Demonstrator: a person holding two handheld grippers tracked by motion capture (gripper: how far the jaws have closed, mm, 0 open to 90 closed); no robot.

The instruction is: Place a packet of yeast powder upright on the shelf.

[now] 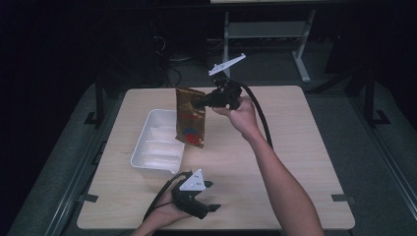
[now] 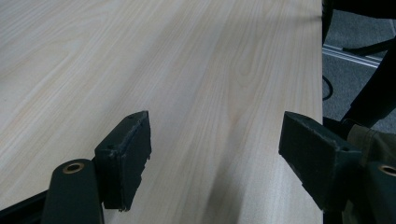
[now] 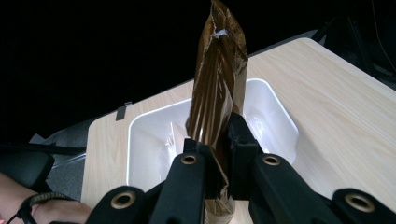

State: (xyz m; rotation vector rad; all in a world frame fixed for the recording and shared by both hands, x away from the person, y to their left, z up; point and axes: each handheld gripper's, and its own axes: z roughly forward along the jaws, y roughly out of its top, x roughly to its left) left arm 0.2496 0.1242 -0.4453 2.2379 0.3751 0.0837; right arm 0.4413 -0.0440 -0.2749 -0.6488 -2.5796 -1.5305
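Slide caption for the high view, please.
Right gripper holds a brown snack bag above a white tub; left gripper rests open.

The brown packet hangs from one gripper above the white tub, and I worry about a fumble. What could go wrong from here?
1. The right gripper pinches the brown packet only by its edge, so the dangling packet might swing or slip.
2. The packet hangs over the right rim of the white tub; released here, it could land on the table.

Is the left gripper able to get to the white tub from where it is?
Probably yes: the left gripper is open near the table's front edge, and only bare table lies between it and the white tub.
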